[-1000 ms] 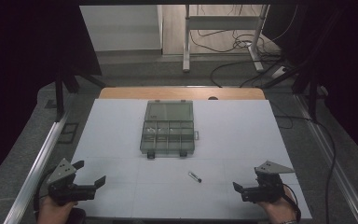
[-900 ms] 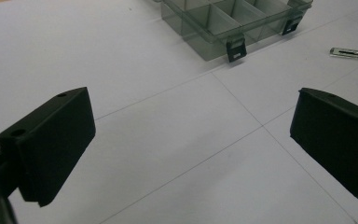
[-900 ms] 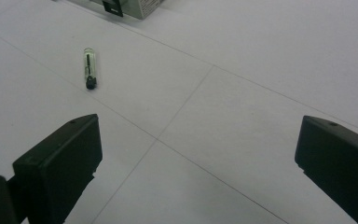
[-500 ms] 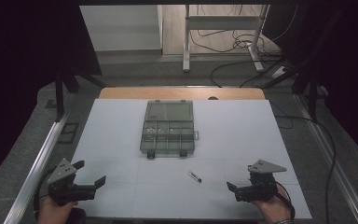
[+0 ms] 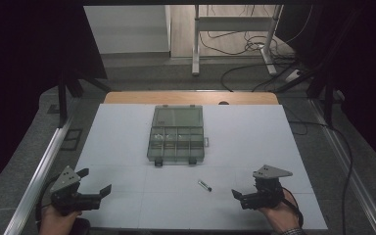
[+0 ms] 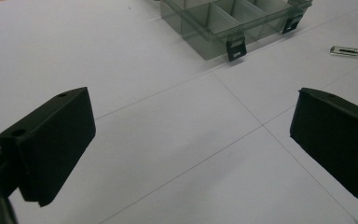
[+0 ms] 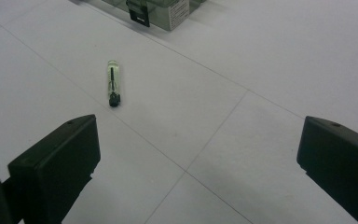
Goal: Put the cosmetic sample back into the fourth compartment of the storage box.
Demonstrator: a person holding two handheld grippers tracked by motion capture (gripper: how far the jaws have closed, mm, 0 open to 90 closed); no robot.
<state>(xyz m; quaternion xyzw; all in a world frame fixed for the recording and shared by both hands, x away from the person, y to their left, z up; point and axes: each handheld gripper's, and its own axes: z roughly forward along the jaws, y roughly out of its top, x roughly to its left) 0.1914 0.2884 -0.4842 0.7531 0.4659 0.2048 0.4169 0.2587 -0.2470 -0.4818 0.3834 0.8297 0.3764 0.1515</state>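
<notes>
Between the jaws of the left gripper [image 5: 96,183], near-left on the table: nothing; jaws spread wide, bare white sheet [image 6: 135,70] showing in the gap. Held in the person's left hand [image 5: 58,219], clear of everything else.

Right gripper [image 5: 239,197], near-right: jaws likewise spread wide, nothing between them, held in the right hand [image 5: 279,215]. Grey three-cornered plate [image 5: 271,172] on top of it.

Small clear tube with a black cap [image 5: 204,185] lies flat on the sheet, near centre, just left of and slightly beyond the right gripper, apart from it. In the right gripper view it sits ahead of the left-hand jaw, black cap toward the camera [image 7: 113,84].

Farther out, at mid-table: a smoky transparent compartment box [image 5: 176,134], two black latches on its near edge, divided cells visible through the plastic. Contents too small to tell. Tube lies near the box's near-right corner, not touching.

White sheet covers most of the wooden tabletop [image 5: 191,97]; faint grid lines cross it.
</notes>
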